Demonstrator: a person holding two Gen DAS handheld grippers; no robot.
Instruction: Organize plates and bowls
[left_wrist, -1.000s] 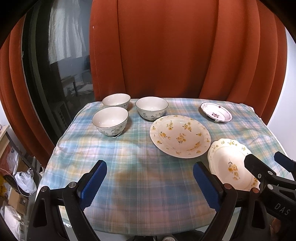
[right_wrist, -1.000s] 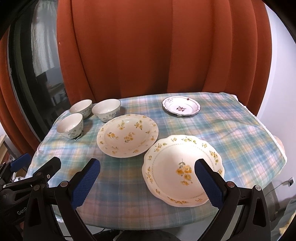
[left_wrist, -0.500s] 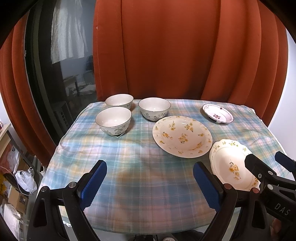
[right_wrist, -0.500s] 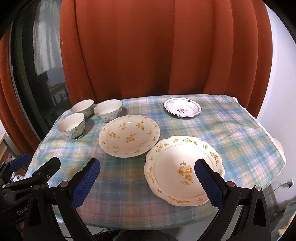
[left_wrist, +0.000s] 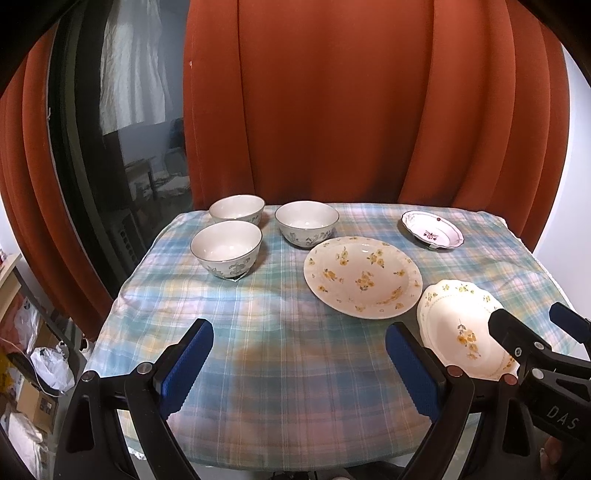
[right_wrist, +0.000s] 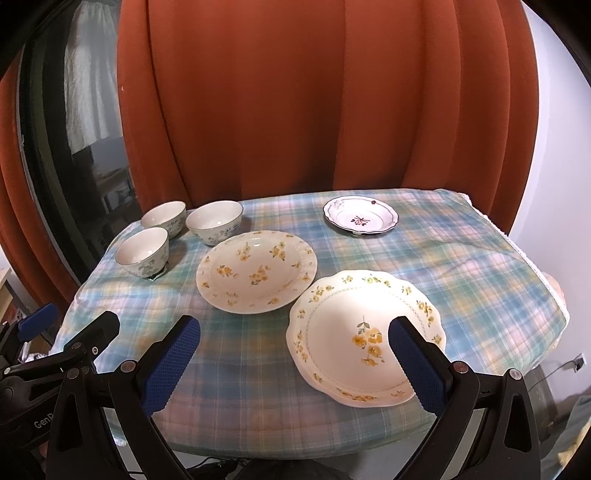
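Note:
Three white bowls with blue flowers stand at the table's back left: one in front (left_wrist: 226, 249) (right_wrist: 143, 251), one behind it (left_wrist: 237, 209) (right_wrist: 164, 217), one to their right (left_wrist: 306, 223) (right_wrist: 214, 221). A round yellow-flowered plate (left_wrist: 362, 276) (right_wrist: 256, 271) lies mid-table. A scalloped yellow-flowered plate (left_wrist: 461, 332) (right_wrist: 365, 332) lies front right. A small purple-flowered plate (left_wrist: 432, 231) (right_wrist: 360, 219) is at the back right. My left gripper (left_wrist: 299, 365) and right gripper (right_wrist: 295, 358) are both open and empty above the front edge.
The table wears a blue-green plaid cloth (left_wrist: 280, 332) (right_wrist: 480, 266). Orange curtains (left_wrist: 332, 103) hang right behind it. A dark window (left_wrist: 110, 140) is at the left. Bags and boxes (left_wrist: 40, 365) lie on the floor at the lower left.
Both grippers have drawn back and risen slightly, so the table looks a little farther away. No dish has moved. Both grippers stay open.

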